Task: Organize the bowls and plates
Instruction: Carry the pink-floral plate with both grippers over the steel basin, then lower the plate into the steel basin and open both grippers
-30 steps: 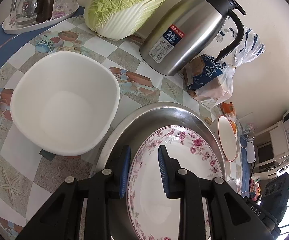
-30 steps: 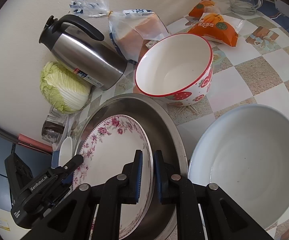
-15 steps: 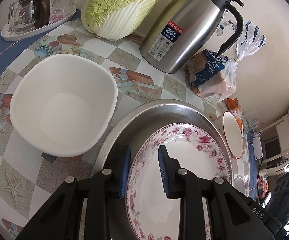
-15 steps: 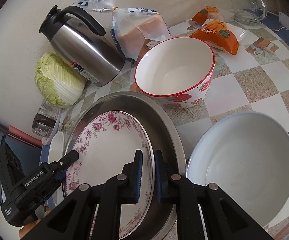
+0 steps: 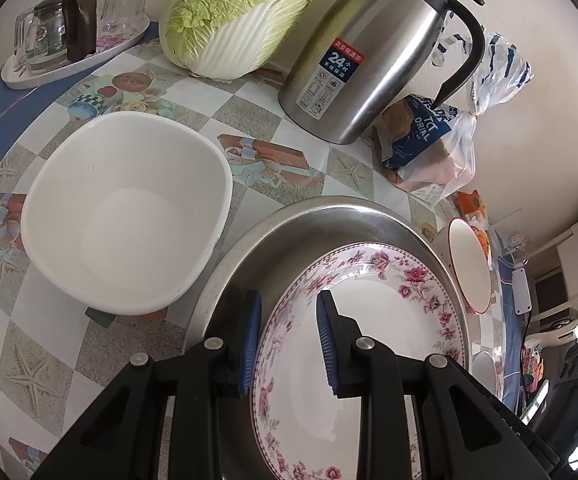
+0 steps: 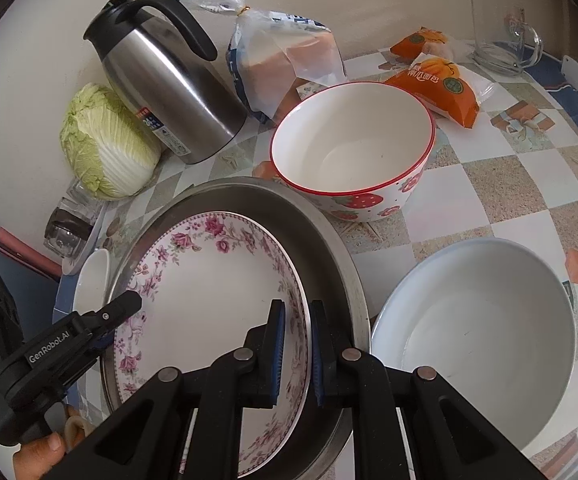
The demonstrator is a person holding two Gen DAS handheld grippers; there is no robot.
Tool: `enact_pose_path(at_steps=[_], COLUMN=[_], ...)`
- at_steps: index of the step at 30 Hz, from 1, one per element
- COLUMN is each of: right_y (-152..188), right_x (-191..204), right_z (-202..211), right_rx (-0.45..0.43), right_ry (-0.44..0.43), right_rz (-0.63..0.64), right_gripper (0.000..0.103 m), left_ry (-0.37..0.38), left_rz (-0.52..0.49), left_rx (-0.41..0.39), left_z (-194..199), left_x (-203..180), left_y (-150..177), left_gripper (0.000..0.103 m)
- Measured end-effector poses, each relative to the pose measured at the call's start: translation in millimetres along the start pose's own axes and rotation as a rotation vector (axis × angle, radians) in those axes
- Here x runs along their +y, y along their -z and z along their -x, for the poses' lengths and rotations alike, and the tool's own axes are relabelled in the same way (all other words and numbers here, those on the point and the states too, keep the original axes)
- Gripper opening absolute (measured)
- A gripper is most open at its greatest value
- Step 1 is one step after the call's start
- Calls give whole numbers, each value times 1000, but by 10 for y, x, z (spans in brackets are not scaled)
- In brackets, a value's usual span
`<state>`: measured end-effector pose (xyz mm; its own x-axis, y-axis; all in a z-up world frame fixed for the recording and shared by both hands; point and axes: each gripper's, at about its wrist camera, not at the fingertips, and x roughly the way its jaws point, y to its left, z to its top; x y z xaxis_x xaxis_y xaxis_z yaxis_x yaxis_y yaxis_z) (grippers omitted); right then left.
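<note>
A floral plate (image 5: 389, 320) (image 6: 209, 300) lies inside a round steel pan (image 5: 309, 220) (image 6: 269, 200). My left gripper (image 5: 287, 344) (image 6: 129, 312) is shut on the plate's left rim, one pad outside and one on the inner face. My right gripper (image 6: 297, 348) is shut on the plate's right rim, with the jaws nearly together. Left of the pan sits a white squarish bowl (image 5: 129, 220). Behind the pan on the right stands a strawberry-patterned bowl (image 6: 353, 148) with a red rim. A wide pale bowl (image 6: 481, 332) sits right of the pan.
Along the wall stand a steel thermos jug (image 5: 369, 52), a cabbage (image 5: 241, 16), a bag of bread (image 5: 425, 148) and a tray of glasses (image 5: 69, 40). Orange snack packets (image 6: 441, 84) and a glass mug (image 6: 501, 32) sit at the far right.
The right gripper has rolled a little, so the table looks slightly turned in its view. Both grips on the plate's rim are unchanged.
</note>
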<state>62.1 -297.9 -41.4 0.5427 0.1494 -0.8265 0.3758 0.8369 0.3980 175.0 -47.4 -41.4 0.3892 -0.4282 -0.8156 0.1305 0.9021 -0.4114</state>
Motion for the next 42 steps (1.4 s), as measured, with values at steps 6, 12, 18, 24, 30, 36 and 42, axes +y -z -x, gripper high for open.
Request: enact_pose_path(at_steps=[6,12,18,24,30,36,42], right_y=[-3,-4,-2,-8,-21,-72,-137], right_x=[14,19,37,29,10,-14,-43], right_z=[-4,-2,-10,-12,-2,117,301], right_rx=[-2,-1,1,5,9,-18,-56], right_ry=[9,18,24,25,16,21,22], right_rz=[16,30,37,34,25,25,22], right_gripper=[15,16,16,15,14,13,15], left_ry=[-4,-3,-14,-35,-42,-39,-38], left_rz=[-2,1,0,-7,-3,-22,-62], left_rx=[-6,-10,0,4,0,-7,-22], left_z=[18,33,26,45,88,158,278], left_x=[-8,5,4,-5,-1,-67,-199], left_y=[-1,-5,-6,-11,-31,-52,-78], left_gripper=[28,28,30,30,38,38,45])
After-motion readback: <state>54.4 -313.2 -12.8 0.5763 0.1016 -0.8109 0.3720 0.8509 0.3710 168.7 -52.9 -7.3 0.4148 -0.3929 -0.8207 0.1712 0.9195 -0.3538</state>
